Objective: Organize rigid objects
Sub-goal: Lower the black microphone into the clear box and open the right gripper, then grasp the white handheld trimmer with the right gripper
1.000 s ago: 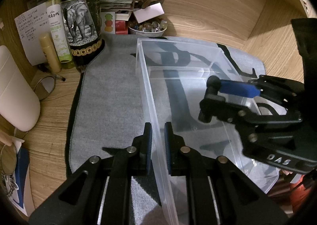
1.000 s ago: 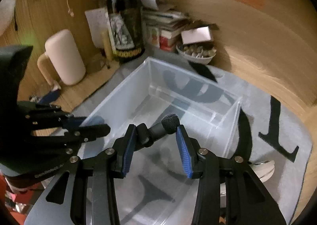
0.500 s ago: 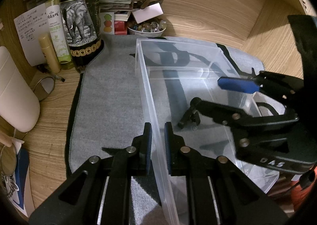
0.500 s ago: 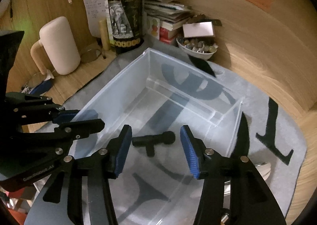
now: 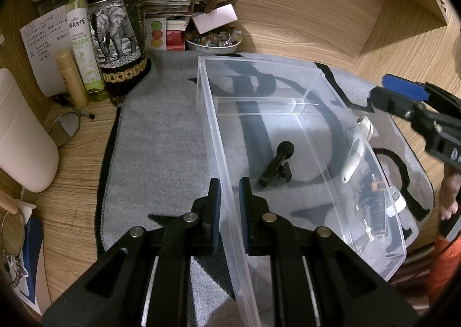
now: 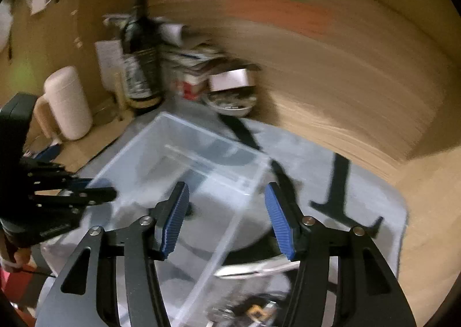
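Note:
A clear plastic bin (image 5: pixel 259 82) stands on a grey mat (image 5: pixel 161 139). My left gripper (image 5: pixel 229 200) is shut on the bin's near left wall. A small black mount with a ball end (image 5: pixel 278 164) lies on the bin floor. My right gripper (image 6: pixel 226 223) is open and empty, above the bin's right wall (image 6: pixel 230 229); it also shows at the right edge of the left wrist view (image 5: pixel 403 96). A white oblong object (image 5: pixel 357 148) and a dark orange-marked item (image 5: pixel 377 197) lie on the mat beyond the right wall.
A dark wine bottle (image 5: pixel 115 24), a green spray bottle (image 5: pixel 82 39), a yellow tube (image 5: pixel 72 79), a bowl of stones (image 5: pixel 213 39) and stacked papers stand at the back. A white jug (image 5: pixel 23 139) is at the left. Wooden walls enclose the back and right.
My right gripper let the black mount drop into the bin, opened wide, and pulled back to the right out of the bin. My left gripper kept its hold on the bin wall.

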